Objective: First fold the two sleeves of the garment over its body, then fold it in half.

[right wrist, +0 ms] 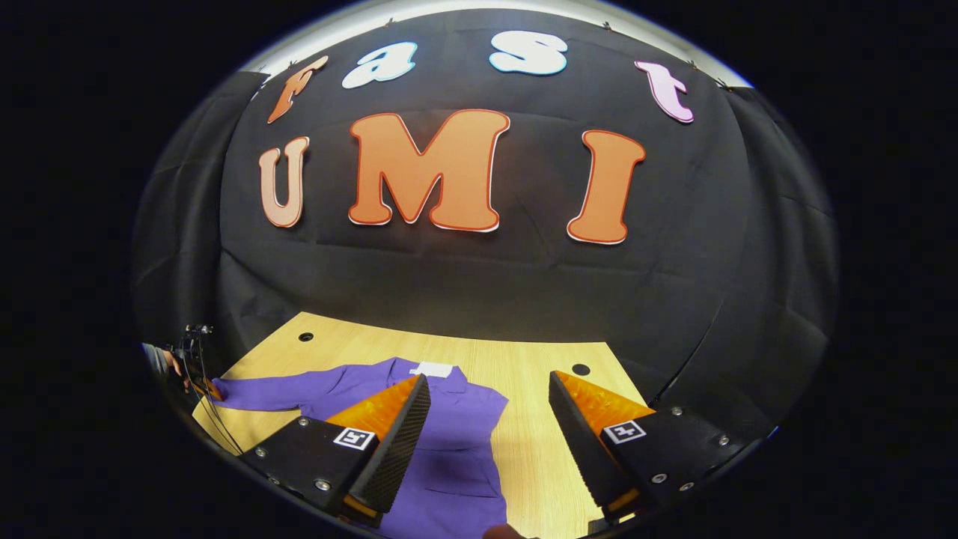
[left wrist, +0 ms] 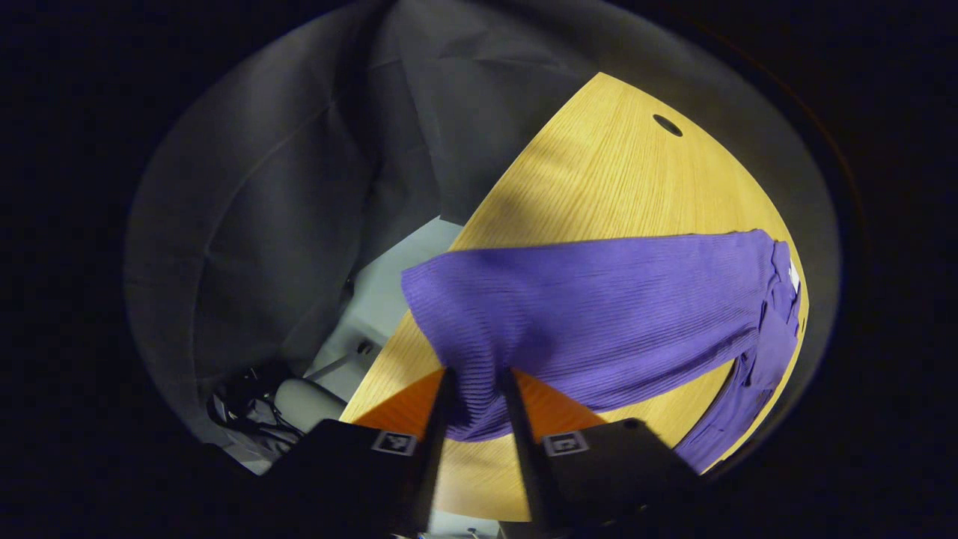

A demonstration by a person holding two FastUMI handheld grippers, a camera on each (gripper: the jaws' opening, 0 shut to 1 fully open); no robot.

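A purple ribbed garment [right wrist: 449, 442] lies flat on the wooden table [right wrist: 539, 449], with a white label [right wrist: 432, 368] at its collar. One sleeve [left wrist: 599, 307] stretches across the table in the left gripper view. Its cuff end hangs bunched between the fingers of my left gripper [left wrist: 479, 385], which is shut on it near the table's edge. In the right gripper view that sleeve [right wrist: 277, 391] runs left to the far-off left gripper [right wrist: 208, 388] and the hand [right wrist: 174, 363] holding it. My right gripper [right wrist: 488, 380] hovers open above the garment's body, with nothing between its fingers.
The table has round cable holes [right wrist: 581, 369] [right wrist: 305, 337] [left wrist: 667, 125] near its far edge. Black cloth wall [right wrist: 479, 284] stands close behind the table. Beside the table's edge I see grey floor [left wrist: 389, 299] with cables and a chair base [left wrist: 254, 404].
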